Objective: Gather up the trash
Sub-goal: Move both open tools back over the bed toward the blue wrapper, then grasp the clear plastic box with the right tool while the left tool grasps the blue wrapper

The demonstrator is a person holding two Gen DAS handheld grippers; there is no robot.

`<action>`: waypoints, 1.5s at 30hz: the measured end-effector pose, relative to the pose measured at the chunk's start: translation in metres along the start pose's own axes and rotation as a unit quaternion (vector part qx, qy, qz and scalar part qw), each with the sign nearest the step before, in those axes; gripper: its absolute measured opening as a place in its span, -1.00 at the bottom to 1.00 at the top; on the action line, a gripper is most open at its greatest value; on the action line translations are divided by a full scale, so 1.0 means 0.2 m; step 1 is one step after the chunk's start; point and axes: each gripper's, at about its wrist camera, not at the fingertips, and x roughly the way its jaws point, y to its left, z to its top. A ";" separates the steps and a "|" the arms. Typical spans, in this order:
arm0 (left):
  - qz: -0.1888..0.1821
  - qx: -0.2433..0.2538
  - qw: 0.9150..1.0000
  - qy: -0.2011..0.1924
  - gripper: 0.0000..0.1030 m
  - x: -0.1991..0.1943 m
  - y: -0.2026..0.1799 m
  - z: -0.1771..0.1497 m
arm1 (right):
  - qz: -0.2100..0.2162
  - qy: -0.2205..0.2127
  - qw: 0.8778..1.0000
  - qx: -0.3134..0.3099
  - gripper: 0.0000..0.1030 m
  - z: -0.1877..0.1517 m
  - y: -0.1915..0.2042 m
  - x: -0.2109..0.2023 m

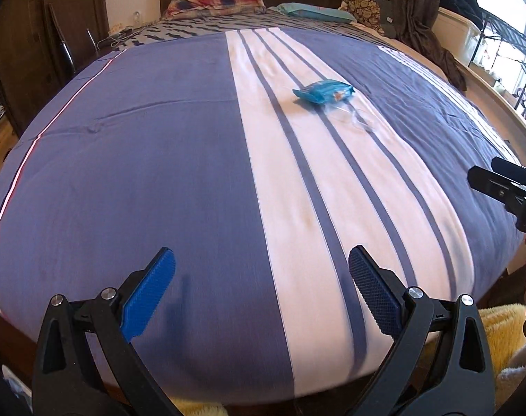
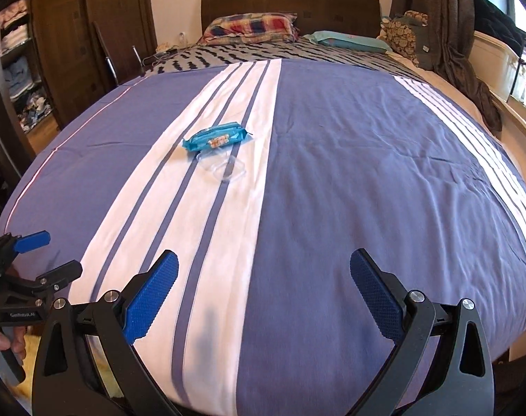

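While both pairs of my fingers hang over the foot of the bed [image 2: 349,159], they are spread wide and hold nothing, which I take to be a ready stance, since nothing is within reach yet. My left gripper [image 1: 261,293] sits over the near edge where the blue cloth meets the white stripe, pads apart; my right gripper [image 2: 264,294] is just beside it on the right and equally wide, and each shows at the edge of the other's camera. Out past the fingers, toward the middle of the bed, lies the trash: a blue wrapper [image 2: 216,138] on the white stripe, and touching its near side a clear plastic tray [image 2: 224,166], hard to make out against the cloth. Both are well apart from my fingers and lie flat, so I judge I must carry a gripper forward and low before closing. The wrapper looks light and crinkly and should pinch easily; the tray looks thin and may slide on the cover if I nudge it. Beyond them, by the headboard, are a checked pillow [image 2: 250,27] and a teal pillow [image 2: 349,42], which I judge are not trash.
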 end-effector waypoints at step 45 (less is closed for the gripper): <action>-0.045 0.060 0.997 0.004 0.82 0.63 -0.32 0.73 | 0.001 0.006 1.000 -0.027 -0.25 0.43 -0.18 0.48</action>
